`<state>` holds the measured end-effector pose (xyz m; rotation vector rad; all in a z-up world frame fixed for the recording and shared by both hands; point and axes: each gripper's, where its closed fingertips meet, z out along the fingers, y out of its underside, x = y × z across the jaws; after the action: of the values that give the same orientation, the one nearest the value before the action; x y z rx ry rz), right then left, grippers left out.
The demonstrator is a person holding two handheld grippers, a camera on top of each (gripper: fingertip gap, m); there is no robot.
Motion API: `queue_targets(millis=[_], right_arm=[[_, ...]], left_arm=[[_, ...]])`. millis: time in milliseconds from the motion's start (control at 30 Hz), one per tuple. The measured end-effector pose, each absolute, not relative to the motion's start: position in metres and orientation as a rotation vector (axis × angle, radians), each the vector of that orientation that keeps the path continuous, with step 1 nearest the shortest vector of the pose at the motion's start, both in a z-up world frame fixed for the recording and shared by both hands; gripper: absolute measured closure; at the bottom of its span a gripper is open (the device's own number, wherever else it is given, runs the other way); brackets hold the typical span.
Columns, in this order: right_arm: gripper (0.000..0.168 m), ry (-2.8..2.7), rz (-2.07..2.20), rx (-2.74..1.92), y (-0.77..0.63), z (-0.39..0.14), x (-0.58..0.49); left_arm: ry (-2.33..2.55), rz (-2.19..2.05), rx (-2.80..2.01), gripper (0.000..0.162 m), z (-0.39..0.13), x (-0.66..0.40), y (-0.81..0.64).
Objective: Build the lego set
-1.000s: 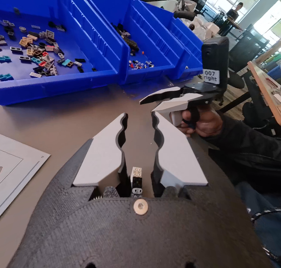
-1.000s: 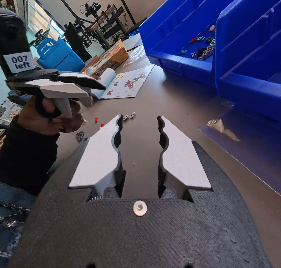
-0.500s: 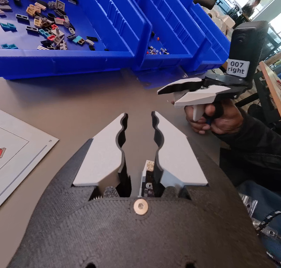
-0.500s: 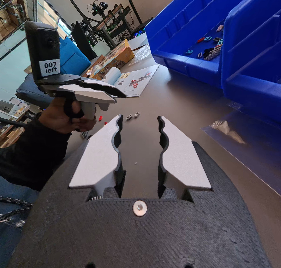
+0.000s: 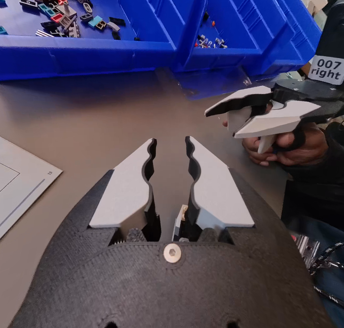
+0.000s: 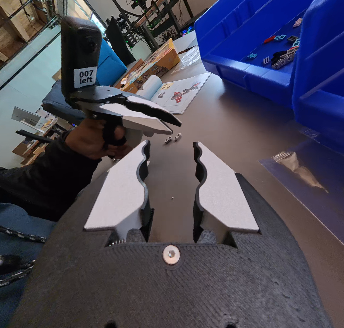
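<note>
Jaws of the left gripper (image 5: 170, 142) parted, nothing clamped; a small lego assembly (image 5: 180, 224) sits deep in the gap, against the right-hand jaw (contact or mere leaning, cannot tell). Blue bins (image 5: 89, 56) of loose pieces ahead, instruction booklet (image 5: 22, 184) to the left on the desk (image 5: 104, 117).

Right gripper (image 6: 170, 144): jaws also apart, empty. Two small grey pieces (image 6: 172, 138) just beyond the tips.

Risk: unclamped, the assembly could slip out or topple if the gripper tilts.
</note>
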<state>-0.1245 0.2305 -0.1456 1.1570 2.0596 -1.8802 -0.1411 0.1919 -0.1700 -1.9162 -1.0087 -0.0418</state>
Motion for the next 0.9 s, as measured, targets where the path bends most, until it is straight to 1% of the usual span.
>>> queue_targets(millis=[267,333,500,600,733,900], right_arm=[[0.119,2.049,-1.878,1.121,0.229,-0.144,-0.121],[0.119,2.047,-1.876,1.113,0.229,-0.144,-0.120],[0.119,2.046,-1.875,1.093,0.228,-0.143,-0.118],[0.119,2.042,-1.879,1.086,0.228,-0.142,-0.118],[0.119,2.034,-1.892,1.082,0.229,-0.141,-0.117],[0.119,2.029,-1.891,1.075,0.229,-0.140,-0.116]], left_arm=[[-0.991,-0.024,-1.989,0.128,-0.170,-0.155,0.213],[-0.963,-0.001,-1.987,0.128,-0.156,-0.163,0.216],[-0.844,0.151,-1.989,0.128,-0.093,-0.207,0.224],[-0.818,0.221,-2.032,0.128,-0.078,-0.232,0.233],[-0.838,0.228,-2.011,0.128,-0.081,-0.239,0.243],[-0.912,0.134,-2.030,0.129,-0.117,-0.212,0.238]])
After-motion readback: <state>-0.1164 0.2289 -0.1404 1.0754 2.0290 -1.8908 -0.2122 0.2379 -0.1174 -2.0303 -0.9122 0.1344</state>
